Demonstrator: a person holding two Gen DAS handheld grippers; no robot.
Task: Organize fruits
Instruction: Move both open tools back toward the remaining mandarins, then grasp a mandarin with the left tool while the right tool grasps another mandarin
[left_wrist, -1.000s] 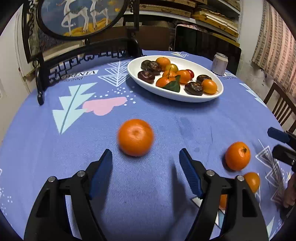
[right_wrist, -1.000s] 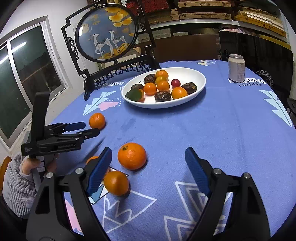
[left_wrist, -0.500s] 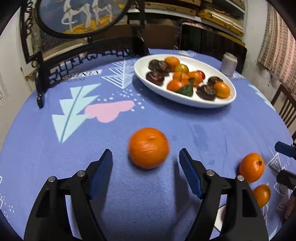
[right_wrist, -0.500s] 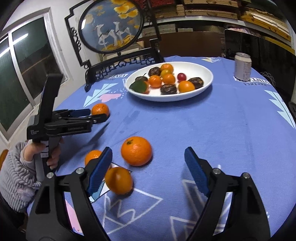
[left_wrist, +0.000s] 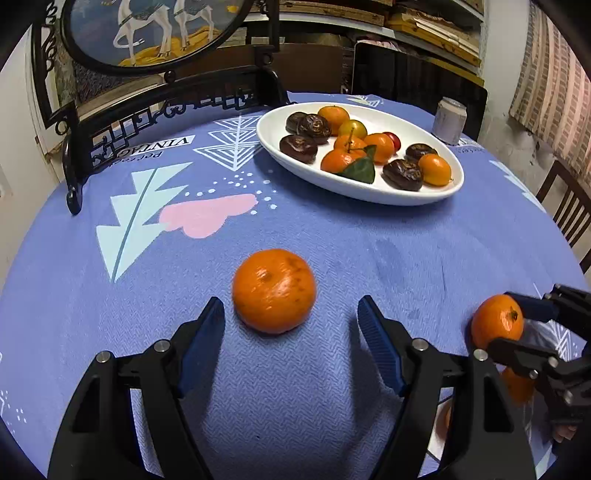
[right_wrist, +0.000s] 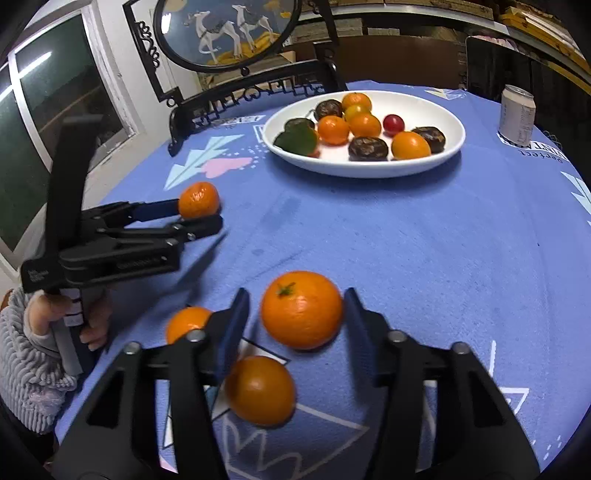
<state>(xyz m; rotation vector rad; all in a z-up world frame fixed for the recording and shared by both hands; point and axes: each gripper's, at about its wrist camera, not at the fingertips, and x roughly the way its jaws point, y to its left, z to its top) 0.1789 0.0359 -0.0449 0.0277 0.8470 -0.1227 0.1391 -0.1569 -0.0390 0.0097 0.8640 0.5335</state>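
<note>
Right gripper (right_wrist: 293, 314) fingers just closing around orange (right_wrist: 301, 310), gap remains; off-centre contact could roll it; left gripper (left_wrist: 291, 332) fingers spread.

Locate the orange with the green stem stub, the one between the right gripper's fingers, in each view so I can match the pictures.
Left wrist view: the stemmed orange sits at the far right edge, between the right gripper's fingers coming in from the right.
Right wrist view: it lies low in the centre, between that gripper's own fingers.
Shared landmark: the white oval plate of fruit, at the far side of the table in both.
</note>
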